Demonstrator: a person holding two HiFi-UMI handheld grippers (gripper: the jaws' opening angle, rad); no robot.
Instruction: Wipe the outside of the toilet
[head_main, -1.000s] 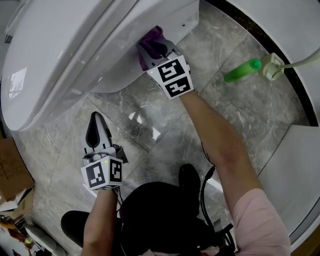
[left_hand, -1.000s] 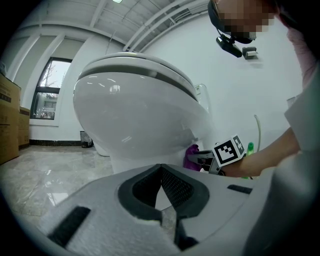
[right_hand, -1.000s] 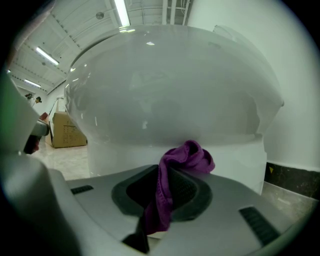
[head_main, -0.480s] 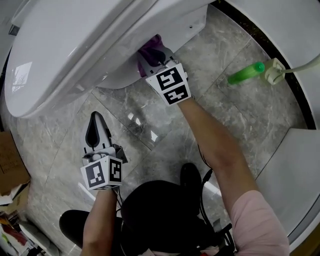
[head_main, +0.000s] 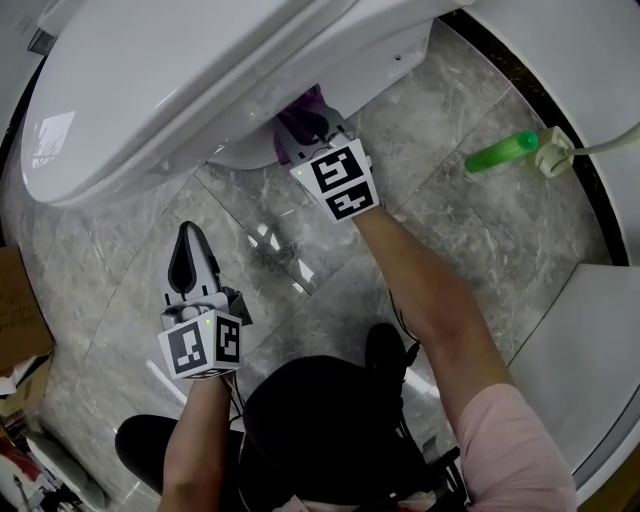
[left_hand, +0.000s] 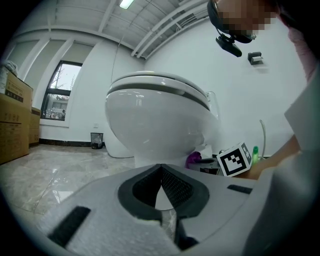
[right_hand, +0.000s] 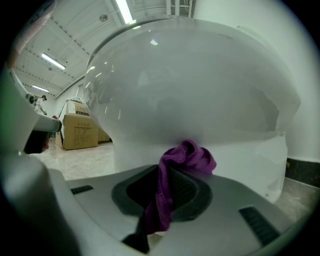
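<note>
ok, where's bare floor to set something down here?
Bare tile between the toilet base and the green bottle; also between the left claw and the cardboard box. Crowded under the bowl, where the right claw holds the purple cloth.

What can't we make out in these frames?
- Head view: where the purple cloth meets the toilet, hidden by the seat overhang and the right tongs.
- Head view: toilet's rear, cut off by the top edge.
- Head view: any label on the green bottle, too small.
- Right gripper view: print on the cardboard box, too small.
</note>
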